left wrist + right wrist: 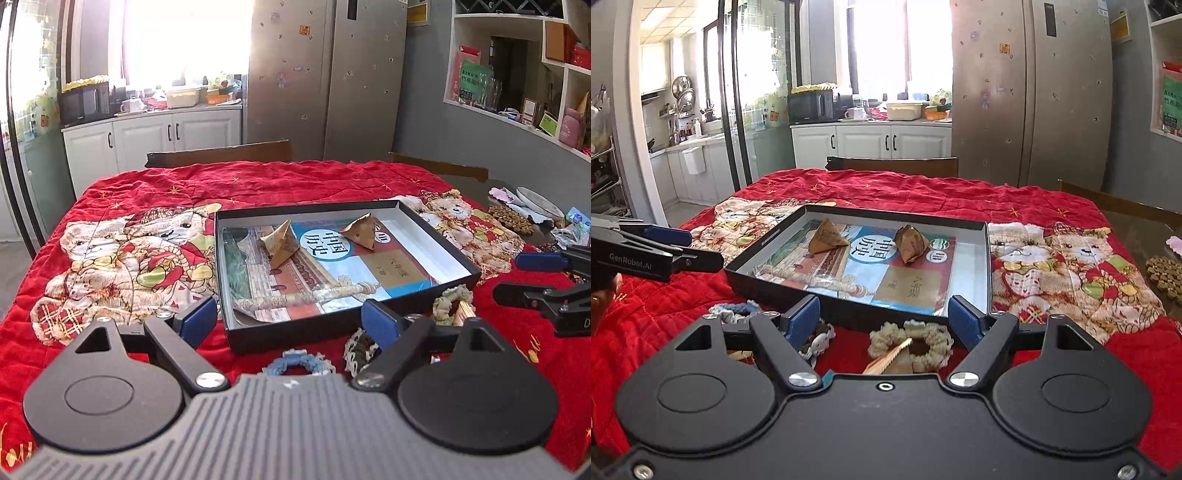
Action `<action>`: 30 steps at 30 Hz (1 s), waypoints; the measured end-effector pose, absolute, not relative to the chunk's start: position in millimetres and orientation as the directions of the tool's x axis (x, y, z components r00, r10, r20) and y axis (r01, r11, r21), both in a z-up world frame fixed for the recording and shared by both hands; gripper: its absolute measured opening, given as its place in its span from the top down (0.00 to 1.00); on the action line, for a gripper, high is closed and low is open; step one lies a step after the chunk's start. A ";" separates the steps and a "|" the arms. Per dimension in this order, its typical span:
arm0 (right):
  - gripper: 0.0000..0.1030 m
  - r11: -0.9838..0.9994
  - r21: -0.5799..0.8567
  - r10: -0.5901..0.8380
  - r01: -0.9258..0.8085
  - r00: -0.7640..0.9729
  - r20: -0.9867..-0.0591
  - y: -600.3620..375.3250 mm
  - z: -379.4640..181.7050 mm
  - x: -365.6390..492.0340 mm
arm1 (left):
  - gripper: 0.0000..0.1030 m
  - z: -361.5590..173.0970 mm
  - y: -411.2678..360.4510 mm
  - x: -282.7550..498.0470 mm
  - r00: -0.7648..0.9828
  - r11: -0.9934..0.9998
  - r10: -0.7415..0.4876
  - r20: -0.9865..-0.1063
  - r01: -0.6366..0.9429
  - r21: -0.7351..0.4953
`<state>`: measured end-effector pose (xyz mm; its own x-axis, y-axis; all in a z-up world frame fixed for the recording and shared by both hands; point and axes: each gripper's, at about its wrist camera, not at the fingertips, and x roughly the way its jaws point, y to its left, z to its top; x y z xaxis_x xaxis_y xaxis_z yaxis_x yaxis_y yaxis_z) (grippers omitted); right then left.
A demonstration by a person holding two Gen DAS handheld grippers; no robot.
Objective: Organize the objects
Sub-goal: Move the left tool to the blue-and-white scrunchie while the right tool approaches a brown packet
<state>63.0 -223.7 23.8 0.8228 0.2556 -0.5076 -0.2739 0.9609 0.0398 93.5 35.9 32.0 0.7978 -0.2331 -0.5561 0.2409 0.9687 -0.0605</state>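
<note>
Both the left gripper (290, 319) and right gripper (884, 317) hover with fingers spread, holding nothing. The box (783, 286) on the red-covered surface (923, 192) holds a book (886, 273) and two wrapped parcels (911, 243); three scrunchies (910, 341) lie just before it.

A tall steel fridge (1030, 92) stands against the far wall. To its left runs a white cabinet (870, 142) whose counter carries a black microwave (812, 106), under a window (882, 44) flooded with bright daylight. Left of that a glass sliding door (738, 92) opens onto a kitchen. Right of the fridge, white shelves (517, 70) are set into a grey wall (421, 110). A wooden chair back (894, 166) stands in front of the fridge.
</note>
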 end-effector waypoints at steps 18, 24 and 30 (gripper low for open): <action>0.29 0.967 0.047 0.239 -0.250 0.833 -0.498 -231.0 0.1 36.2 | 0.11 17.5 42.3 76.5 0.787 0.968 -0.245 -0.567 0.233 -0.096; 0.33 0.966 0.123 0.259 -0.228 0.825 -0.502 -240.6 -15.8 35.0 | 0.11 4.0 48.7 82.5 0.775 0.971 -0.239 -0.585 0.198 -0.135; 0.34 0.961 0.133 0.276 -0.242 0.815 -0.510 -235.1 -28.1 33.0 | 0.11 -12.0 52.7 91.5 0.769 0.976 -0.213 -0.602 0.149 -0.156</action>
<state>33.0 -235.1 -28.1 0.8146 0.2757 -0.5103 -0.2423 0.9611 0.1326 91.5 52.7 -12.0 0.7691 -0.2134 -0.6024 0.1488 0.9765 -0.1559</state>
